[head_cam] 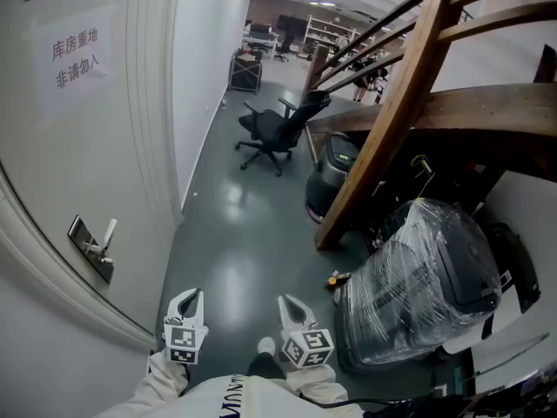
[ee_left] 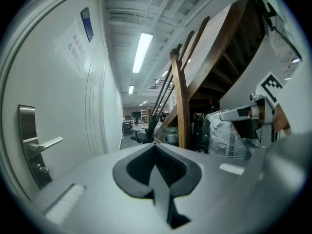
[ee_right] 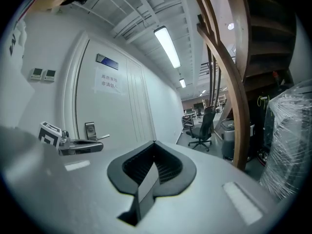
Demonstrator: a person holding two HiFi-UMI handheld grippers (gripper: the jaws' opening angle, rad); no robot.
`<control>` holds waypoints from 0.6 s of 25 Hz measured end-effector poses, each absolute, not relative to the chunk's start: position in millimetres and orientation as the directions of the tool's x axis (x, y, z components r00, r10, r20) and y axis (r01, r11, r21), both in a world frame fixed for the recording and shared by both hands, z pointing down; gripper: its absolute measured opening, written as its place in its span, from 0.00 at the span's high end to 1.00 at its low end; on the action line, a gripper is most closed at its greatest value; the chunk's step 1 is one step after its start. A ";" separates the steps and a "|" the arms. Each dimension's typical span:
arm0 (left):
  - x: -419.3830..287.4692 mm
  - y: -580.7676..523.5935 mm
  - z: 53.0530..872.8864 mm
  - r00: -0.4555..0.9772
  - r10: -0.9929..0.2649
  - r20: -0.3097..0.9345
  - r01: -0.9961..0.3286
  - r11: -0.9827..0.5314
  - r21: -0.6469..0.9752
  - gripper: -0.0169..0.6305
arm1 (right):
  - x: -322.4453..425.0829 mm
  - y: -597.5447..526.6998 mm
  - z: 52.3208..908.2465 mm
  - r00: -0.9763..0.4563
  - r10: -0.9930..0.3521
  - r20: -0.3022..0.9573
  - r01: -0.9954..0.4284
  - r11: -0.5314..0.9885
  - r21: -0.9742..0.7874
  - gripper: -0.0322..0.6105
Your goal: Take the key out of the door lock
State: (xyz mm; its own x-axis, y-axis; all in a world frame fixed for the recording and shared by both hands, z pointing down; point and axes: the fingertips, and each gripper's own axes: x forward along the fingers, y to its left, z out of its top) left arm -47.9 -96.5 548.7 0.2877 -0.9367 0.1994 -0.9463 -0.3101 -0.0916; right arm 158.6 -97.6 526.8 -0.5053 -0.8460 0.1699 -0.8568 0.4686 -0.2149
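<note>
The white door (head_cam: pixel 78 146) fills the left of the head view. It carries a steel lock plate (head_cam: pixel 90 247) with a lever handle (head_cam: pixel 109 232). In the left gripper view a small key (ee_left: pixel 43 169) sticks out of the lock plate (ee_left: pixel 27 145) below the handle (ee_left: pixel 49 143). My left gripper (head_cam: pixel 191 296) hangs low, to the right of the lock and well short of it, shut and empty. My right gripper (head_cam: pixel 288 303) is beside it, farther from the door, also shut with nothing between its pads. The right gripper view shows the lock plate (ee_right: pixel 90 129) far off.
A paper sign (head_cam: pixel 77 55) hangs on the door. To the right, a wooden stair (head_cam: pixel 409 85) slants over a plastic-wrapped machine (head_cam: pixel 426 277). A black office chair (head_cam: pixel 274 129) stands down the corridor on the green floor (head_cam: pixel 235 259).
</note>
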 end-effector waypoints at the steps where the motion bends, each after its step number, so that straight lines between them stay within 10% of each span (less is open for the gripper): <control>1: -47.9 -100.9 549.3 0.283 -0.938 0.199 -0.948 -0.306 -0.093 0.97 | 158.6 -103.1 528.0 -0.510 -0.843 0.170 -0.854 0.473 -0.216 0.95; 15: -14.7 -191.8 554.7 0.245 -0.940 0.239 -0.949 -0.283 -0.140 0.97 | 186.4 -205.2 545.8 -0.553 -0.814 0.175 -0.822 0.500 -0.272 0.95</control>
State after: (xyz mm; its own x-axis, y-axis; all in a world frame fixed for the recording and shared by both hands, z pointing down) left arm -14.7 -191.8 554.7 0.2452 -0.9396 0.2386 -0.9488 -0.2832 -0.1402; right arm 186.4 -205.2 545.8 -0.5533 -0.8143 0.1755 -0.8222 0.5001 -0.2718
